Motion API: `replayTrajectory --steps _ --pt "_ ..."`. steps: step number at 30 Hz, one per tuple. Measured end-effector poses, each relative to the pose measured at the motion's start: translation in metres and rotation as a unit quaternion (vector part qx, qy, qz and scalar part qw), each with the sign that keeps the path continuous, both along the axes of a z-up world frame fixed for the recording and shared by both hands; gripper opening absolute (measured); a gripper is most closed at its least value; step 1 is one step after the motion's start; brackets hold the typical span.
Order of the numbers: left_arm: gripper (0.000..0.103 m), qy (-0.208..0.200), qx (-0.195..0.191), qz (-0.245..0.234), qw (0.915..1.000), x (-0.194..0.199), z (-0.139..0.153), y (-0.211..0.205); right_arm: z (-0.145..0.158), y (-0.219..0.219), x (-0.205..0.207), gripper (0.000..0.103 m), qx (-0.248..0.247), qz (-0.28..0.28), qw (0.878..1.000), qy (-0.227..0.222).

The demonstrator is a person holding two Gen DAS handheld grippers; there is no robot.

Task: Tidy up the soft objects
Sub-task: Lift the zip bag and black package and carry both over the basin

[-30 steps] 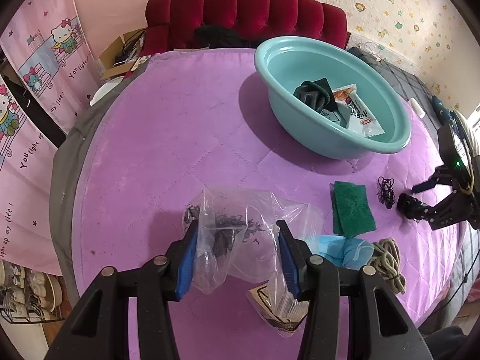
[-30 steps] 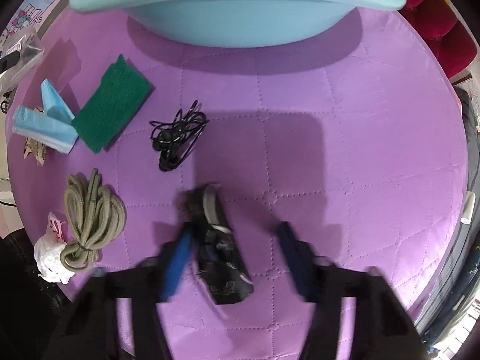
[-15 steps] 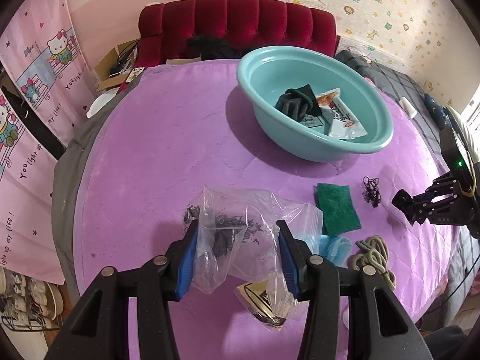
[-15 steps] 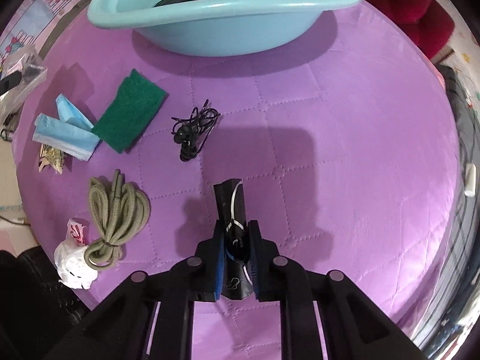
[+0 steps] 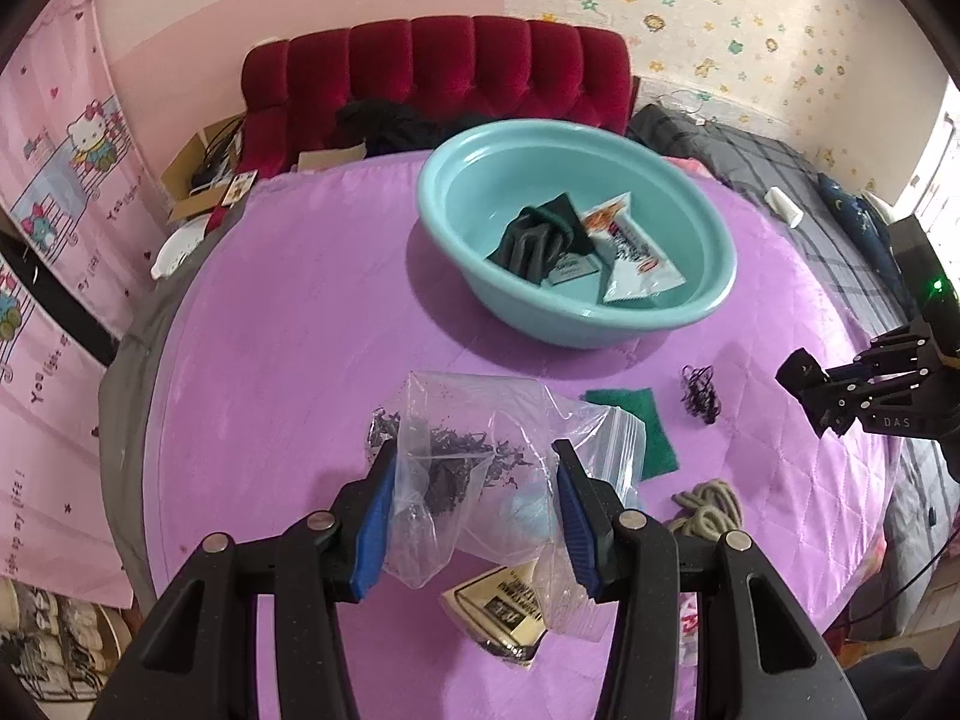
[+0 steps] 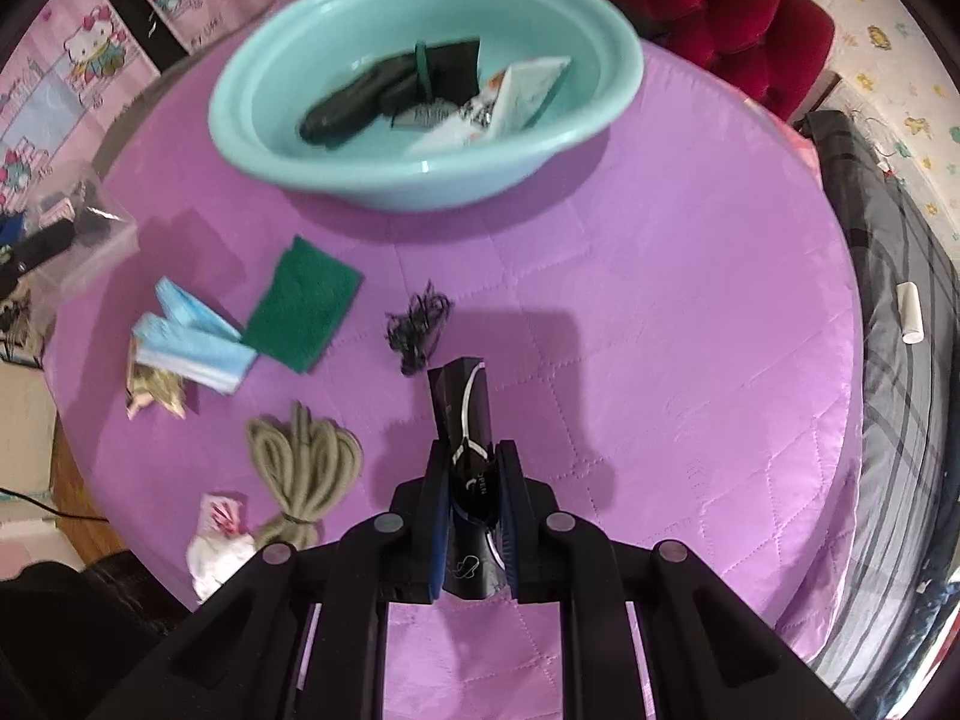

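My left gripper [image 5: 474, 480] is shut on a clear plastic bag [image 5: 474, 456] with dark shreds inside, held above the purple quilted table [image 5: 288, 348]. In the right wrist view my right gripper [image 6: 474, 480] is shut on a black packet [image 6: 465, 414] lifted off the table. The teal basin [image 5: 708, 300] stands at the back and holds a dark cloth [image 5: 534, 240] and white packets [image 5: 630, 252]. On the table lie a green scouring pad [image 6: 303, 303], a black hair-tie tangle [image 6: 420, 327], blue face masks [image 6: 192, 342] and a coiled olive rope [image 6: 303, 459].
A white-and-pink wrapper [image 6: 219, 540] and a printed sachet [image 6: 150, 390] lie near the table's front edge. A red tufted sofa [image 5: 444, 72] stands behind the table, pink curtains [image 5: 54, 228] to the left, a grey bed [image 6: 900, 300] to the right.
My right gripper closed on the black packet and raised it off the table. My left gripper rose a little with the plastic bag still in it.
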State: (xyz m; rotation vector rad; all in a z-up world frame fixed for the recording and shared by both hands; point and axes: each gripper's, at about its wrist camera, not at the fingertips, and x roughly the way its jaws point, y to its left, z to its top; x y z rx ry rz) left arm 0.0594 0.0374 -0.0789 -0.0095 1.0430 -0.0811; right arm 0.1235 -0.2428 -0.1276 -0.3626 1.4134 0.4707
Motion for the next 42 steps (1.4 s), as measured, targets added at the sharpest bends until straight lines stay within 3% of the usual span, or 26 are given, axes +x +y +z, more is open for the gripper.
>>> replayTrajectory --steps 10,24,42 --pt "0.053 -0.02 0.0 -0.028 0.9994 0.021 0.02 -0.017 0.059 -0.006 0.029 0.014 0.029 -0.032 0.999 -0.029" --pt "0.053 -0.039 0.006 -0.062 0.9973 0.063 0.035 -0.039 0.079 0.015 0.067 0.014 0.078 -0.087 0.992 -0.054" --pt "0.053 -0.042 0.012 -0.079 0.9959 0.125 0.016 -0.058 0.075 0.046 0.135 0.014 0.11 -0.135 0.982 -0.077"
